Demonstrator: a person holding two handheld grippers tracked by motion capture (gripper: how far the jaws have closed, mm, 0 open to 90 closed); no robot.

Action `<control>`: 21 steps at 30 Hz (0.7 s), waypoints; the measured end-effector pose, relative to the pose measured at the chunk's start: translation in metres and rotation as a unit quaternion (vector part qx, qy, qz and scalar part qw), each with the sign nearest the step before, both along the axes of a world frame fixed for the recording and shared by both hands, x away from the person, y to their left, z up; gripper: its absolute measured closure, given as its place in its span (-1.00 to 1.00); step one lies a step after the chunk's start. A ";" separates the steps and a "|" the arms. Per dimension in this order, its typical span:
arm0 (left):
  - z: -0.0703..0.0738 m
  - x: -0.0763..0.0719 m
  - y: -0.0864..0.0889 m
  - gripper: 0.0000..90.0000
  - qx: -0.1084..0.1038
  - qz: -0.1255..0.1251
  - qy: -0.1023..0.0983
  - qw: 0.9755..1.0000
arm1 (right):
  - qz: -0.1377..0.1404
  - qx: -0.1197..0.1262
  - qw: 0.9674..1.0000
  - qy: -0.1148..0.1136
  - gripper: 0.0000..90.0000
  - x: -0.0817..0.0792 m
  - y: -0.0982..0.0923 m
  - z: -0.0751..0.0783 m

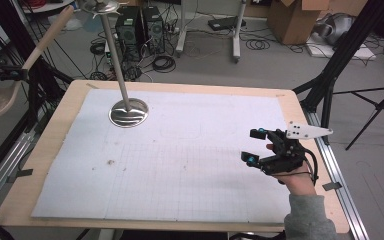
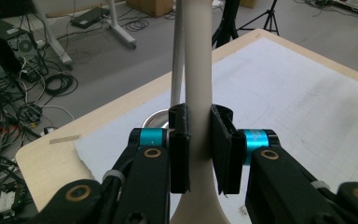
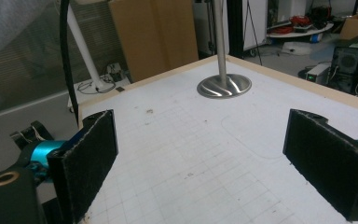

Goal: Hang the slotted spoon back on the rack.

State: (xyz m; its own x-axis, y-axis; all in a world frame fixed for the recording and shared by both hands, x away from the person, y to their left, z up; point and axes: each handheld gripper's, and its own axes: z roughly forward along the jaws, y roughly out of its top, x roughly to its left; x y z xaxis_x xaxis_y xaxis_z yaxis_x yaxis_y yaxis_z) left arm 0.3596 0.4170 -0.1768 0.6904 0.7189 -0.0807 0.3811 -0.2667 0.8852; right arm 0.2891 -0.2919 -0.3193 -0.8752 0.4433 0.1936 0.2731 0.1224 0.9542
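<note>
Spoon transport is the step I judge to be in hand. My left gripper [image 1: 23,75] is out beyond the left edge of the tabletop [image 1: 55,150], toward its far-left corner. Its fingers [image 2: 179,149] are narrow and clamped on the long-handled spoon [image 1: 50,32], which is held up in the air, off the tabletop. My right gripper [image 1: 251,146] hovers over the white gridded mat [image 1: 180,165] near the right edge, its fingers [image 3: 86,154] wide apart with nothing between them.

My guess at the goal is the steel stand [image 1: 128,112], whose round base sits on the mat toward the far-left corner. In the left gripper view its pole [image 2: 177,60] rises just behind the handle. The next move, as I read it, calls for swinging the spoon in over the left edge without knocking that pole. The handle reaches far past the fingers, so I would watch its free end. Whether it is meant to hang from the stand's top or lie on the mat, I cannot tell.

The spoon itself is a matt cream colour. Its handle is slim and rounded, and broadens below the grip toward the head. In the high view the head sits at the left edge of the picture and looks perforated, though that is too small to be sure of.
</note>
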 end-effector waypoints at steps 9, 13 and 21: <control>-0.003 0.009 0.004 0.73 -0.004 0.007 0.008 1.000 | -0.004 0.002 1.000 0.001 -0.80 0.000 -0.003 0.000; -0.002 0.010 0.004 0.73 -0.006 0.005 0.005 1.000 | -0.005 0.002 1.000 -0.002 -0.80 0.000 -0.004 0.001; -0.003 0.011 0.004 0.73 -0.008 0.003 0.006 1.000 | -0.005 0.003 1.000 0.000 -0.80 -0.001 -0.004 0.001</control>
